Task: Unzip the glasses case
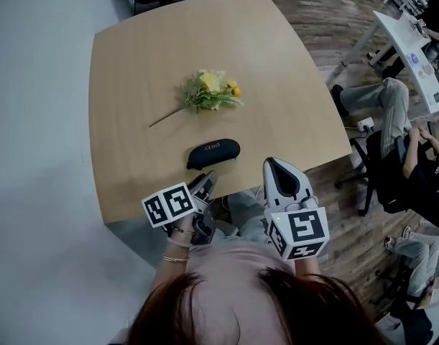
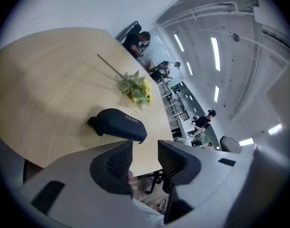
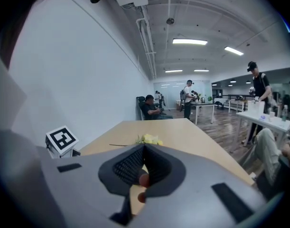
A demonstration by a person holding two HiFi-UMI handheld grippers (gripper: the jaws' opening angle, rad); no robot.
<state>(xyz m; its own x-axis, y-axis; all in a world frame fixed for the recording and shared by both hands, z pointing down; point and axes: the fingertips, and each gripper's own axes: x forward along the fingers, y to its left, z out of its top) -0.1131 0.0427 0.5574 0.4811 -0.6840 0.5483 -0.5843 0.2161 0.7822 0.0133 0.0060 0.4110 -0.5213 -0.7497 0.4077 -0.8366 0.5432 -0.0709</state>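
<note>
A black zipped glasses case [image 1: 213,153] lies near the front edge of the light wooden table [image 1: 133,85]. My left gripper [image 1: 206,182] hangs just below and in front of it, off the table edge. In the left gripper view the case [image 2: 118,124] sits just beyond the jaws, and the left gripper [image 2: 145,152] stands open with nothing between its pads. My right gripper [image 1: 272,164] is to the right of the case, by the table's front edge. In its own view the right gripper [image 3: 144,149] is shut and holds nothing.
A small bunch of yellow flowers [image 1: 210,92] with a long stem lies mid-table behind the case. To the right, people sit on office chairs [image 1: 391,157] near a white table [image 1: 413,56]. A grey wall [image 1: 32,121] runs along the left.
</note>
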